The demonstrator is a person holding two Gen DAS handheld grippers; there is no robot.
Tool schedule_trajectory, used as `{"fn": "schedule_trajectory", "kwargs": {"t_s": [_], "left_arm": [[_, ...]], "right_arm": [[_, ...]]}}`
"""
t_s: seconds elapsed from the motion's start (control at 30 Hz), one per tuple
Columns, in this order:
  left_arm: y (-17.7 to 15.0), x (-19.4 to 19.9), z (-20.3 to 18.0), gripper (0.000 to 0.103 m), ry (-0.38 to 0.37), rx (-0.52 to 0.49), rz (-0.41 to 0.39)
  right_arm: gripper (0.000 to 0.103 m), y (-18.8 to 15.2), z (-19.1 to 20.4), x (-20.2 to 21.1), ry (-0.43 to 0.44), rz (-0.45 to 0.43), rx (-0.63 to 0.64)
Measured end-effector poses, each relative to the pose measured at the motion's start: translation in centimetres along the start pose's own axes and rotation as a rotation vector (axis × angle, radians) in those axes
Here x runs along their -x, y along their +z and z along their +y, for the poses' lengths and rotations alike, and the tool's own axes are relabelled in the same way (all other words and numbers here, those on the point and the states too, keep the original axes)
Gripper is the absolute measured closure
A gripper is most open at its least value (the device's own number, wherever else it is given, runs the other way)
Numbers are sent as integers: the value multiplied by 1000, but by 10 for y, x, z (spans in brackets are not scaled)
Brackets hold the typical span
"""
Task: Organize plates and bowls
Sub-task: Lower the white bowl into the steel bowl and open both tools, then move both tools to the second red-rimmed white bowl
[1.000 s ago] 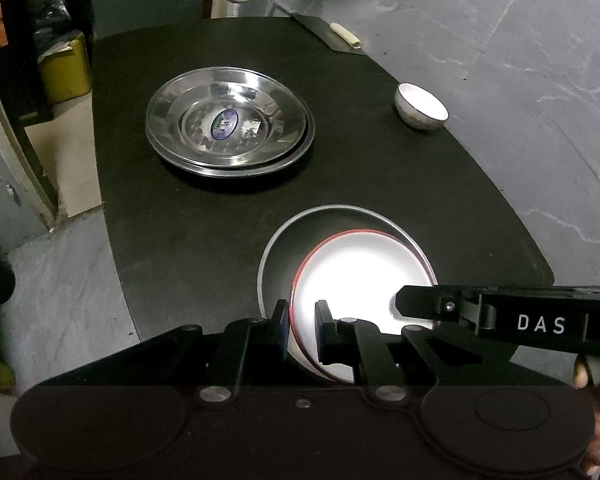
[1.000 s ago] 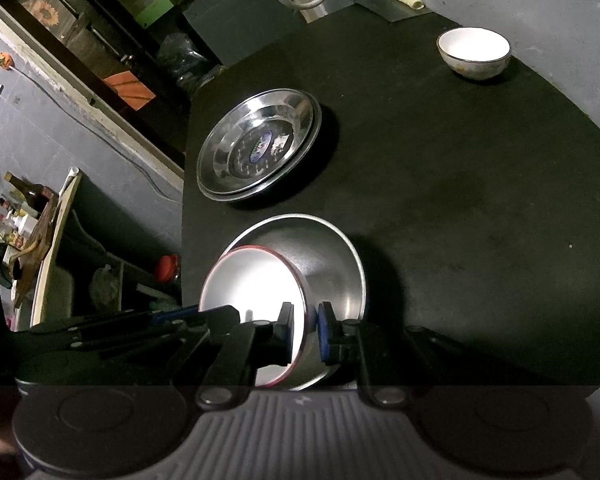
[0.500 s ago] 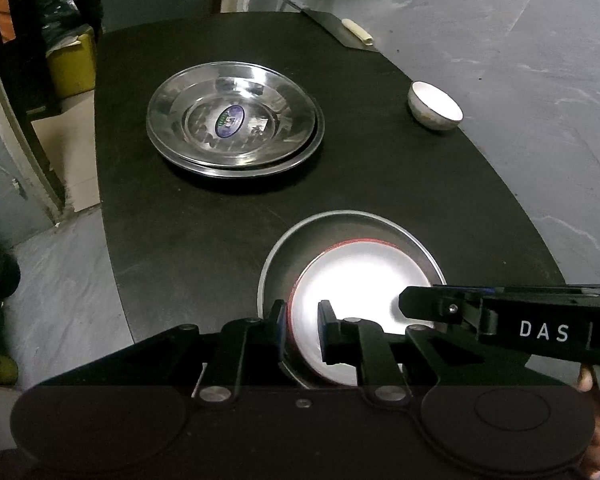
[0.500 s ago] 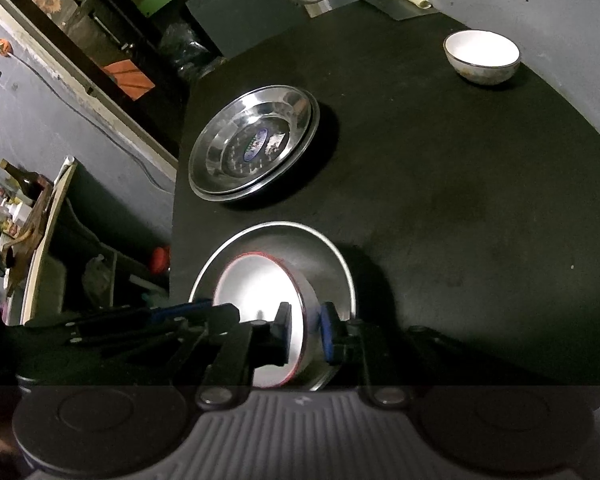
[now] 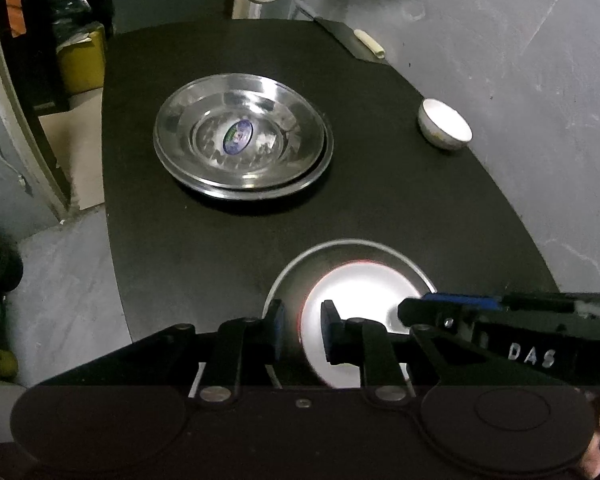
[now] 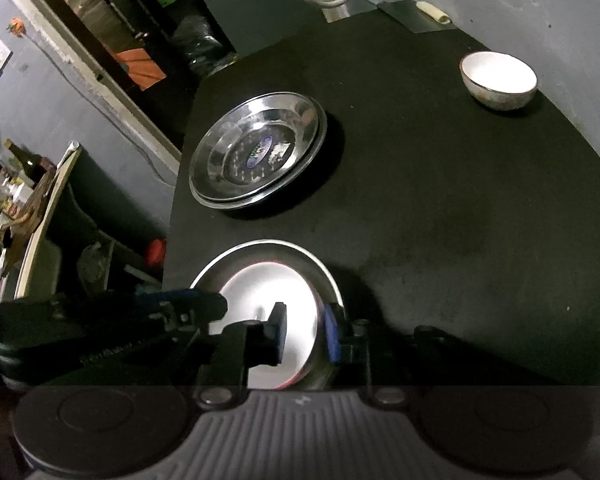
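Observation:
A white plate with a red rim (image 5: 364,300) (image 6: 272,292) lies inside a steel bowl (image 5: 300,268) (image 6: 320,268) at the table's near edge. My left gripper (image 5: 302,334) straddles the plate's left rim, its jaws parted a little. My right gripper (image 6: 304,332) straddles the plate's right rim, its jaws also parted. Stacked steel plates (image 5: 242,140) (image 6: 258,152) sit at the middle left. A small white bowl (image 5: 444,124) (image 6: 498,76) stands at the far right.
The black table (image 5: 400,200) (image 6: 460,200) ends at a curved edge on the left and right. A knife with a pale handle (image 5: 368,44) (image 6: 432,12) lies at the far end. Clutter and a yellow box (image 5: 80,60) stand on the floor to the left.
The white plate has settled lower and flatter into the steel bowl. Both grippers' jaws have widened from a tight pinch on its rim. Both cameras have pulled back slightly.

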State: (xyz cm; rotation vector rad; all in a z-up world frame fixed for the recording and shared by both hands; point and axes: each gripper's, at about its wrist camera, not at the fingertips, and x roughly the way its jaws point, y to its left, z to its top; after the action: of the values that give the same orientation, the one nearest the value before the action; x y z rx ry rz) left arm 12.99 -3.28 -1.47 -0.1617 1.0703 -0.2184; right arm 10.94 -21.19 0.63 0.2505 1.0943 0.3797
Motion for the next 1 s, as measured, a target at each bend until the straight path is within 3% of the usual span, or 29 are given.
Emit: {"fn": "schedule_trajectory", "kwargs": {"t_s": [0.27,0.37,0.43,0.53,0.6,0.67,0.7,1.0], "left_arm": [[12,9,-8,61,5,4,-29],[19,11,-11,47,-19,6,-60],[24,11,-14,40,-21,4,-76],[34,8,-18,31,-24,0,-97],[41,5,-22,21,-26,-2,-109],[50,1,-26,4,-30,-3,-130],[55,-2,-28,1,-28,-3,-142],[109,-55,-46,1,-45,-16,-165]], "right_arm": [[74,5,-1,10,34,-8,93],[50,8,1,19,-5,-38,152],[48,10,1,27,-15,-63,188],[34,14,-5,33,-12,-77,206],[20,18,-11,35,-24,-87,209],[12,23,-21,36,-27,-96,191],[11,25,-28,36,-23,-100,172],[0,39,-97,32,-1,-134,-30]]}}
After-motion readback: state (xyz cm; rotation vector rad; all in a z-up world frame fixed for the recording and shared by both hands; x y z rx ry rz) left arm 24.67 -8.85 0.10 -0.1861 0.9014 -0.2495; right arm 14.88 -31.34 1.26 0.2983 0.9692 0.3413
